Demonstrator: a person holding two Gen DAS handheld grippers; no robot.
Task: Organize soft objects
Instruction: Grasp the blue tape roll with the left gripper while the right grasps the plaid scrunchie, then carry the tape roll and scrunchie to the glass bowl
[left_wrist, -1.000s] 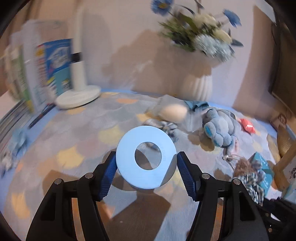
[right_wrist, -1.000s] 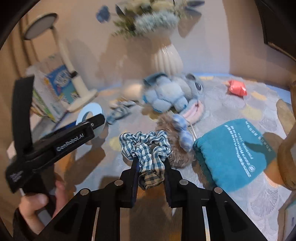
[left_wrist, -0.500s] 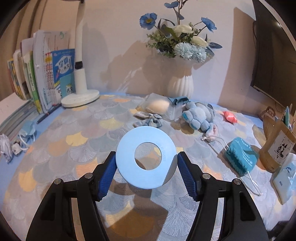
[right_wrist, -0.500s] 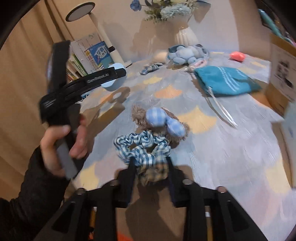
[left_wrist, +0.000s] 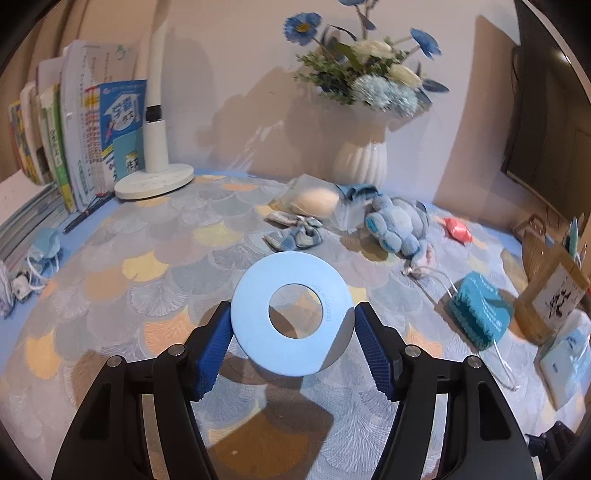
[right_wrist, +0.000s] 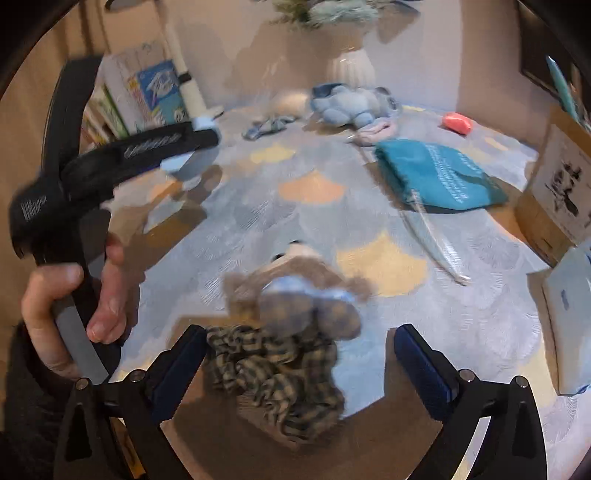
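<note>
**Right jaws spread, scrunchie let go**

While the left wrist view changes little from a second ago, the left hand-held gripper (left_wrist: 291, 341) remains clamped on the pale blue foam ring (left_wrist: 291, 314), its blue pads pressing the ring's rim on either side above the bench (left_wrist: 155, 295). The scene has swung slightly since the first frame: the row of books (left_wrist: 85, 140) and the white lamp base (left_wrist: 154, 181) now show sharply at the left, and the white vase of blue flowers (left_wrist: 360, 162) stands at the back. On the patterned cloth lie a checked bow (left_wrist: 293, 232), a blue plush toy (left_wrist: 399, 227), a red soft item (left_wrist: 458, 230) and a teal pouch (left_wrist: 480, 310), well apart from the ring.

Seen from the right wrist, the change is large. A second ago the right hand-held gripper (right_wrist: 297, 363) pinched the checked scrunchie (right_wrist: 277, 380); now its jaws are opening and stand wide. The scrunchie, blurred, sits between them, close against the left pad and clear of the right one. Just behind it lies a fuzzy brown hair tie with blue checked balls (right_wrist: 295, 295). The teal pouch (right_wrist: 439, 177) and blue plush toy (right_wrist: 354, 105) lie farther back. At the left, a person's hand (right_wrist: 74, 310) grips the other gripper's handle.
</note>
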